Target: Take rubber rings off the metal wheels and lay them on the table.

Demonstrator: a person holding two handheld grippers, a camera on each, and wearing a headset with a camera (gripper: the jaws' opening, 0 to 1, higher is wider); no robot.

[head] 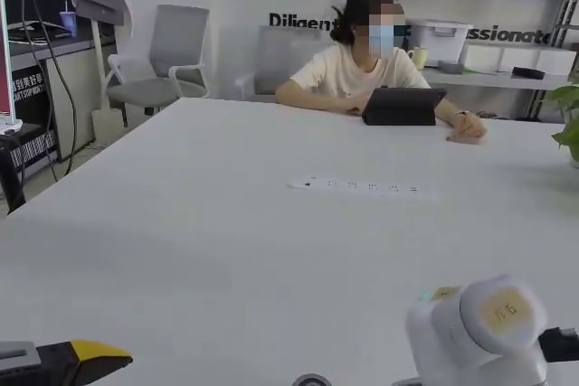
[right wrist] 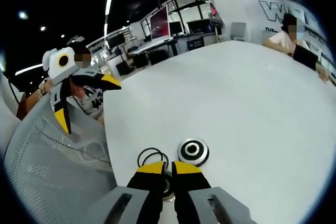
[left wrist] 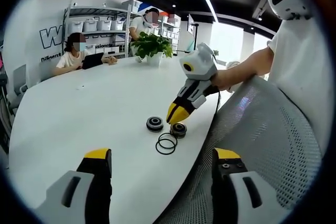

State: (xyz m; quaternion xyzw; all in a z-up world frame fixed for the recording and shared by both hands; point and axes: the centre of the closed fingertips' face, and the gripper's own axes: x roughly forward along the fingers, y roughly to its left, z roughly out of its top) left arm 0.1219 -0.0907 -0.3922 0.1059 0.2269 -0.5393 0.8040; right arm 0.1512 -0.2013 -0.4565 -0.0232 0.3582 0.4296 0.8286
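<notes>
Head view: a metal wheel shows at the lower edge of the white desk.

Left gripper view: your left claw stands wide open and empty. Two loose rubber rings lie on the desk just beside the near wheel.

Right gripper view: your right claw is almost closed, tips over the near wheel. You cannot tell whether it pinches anything. A second wheel sits beside it.

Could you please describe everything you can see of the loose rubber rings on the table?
The rubber rings are two thin black hoops, rubbery looking, lying flat and overlapping on the white table near its edge. They are off the wheels. A metal wheel sits just beside them; contact is unclear. The right tool, shut, points at that wheel, clear of the rings.
</notes>
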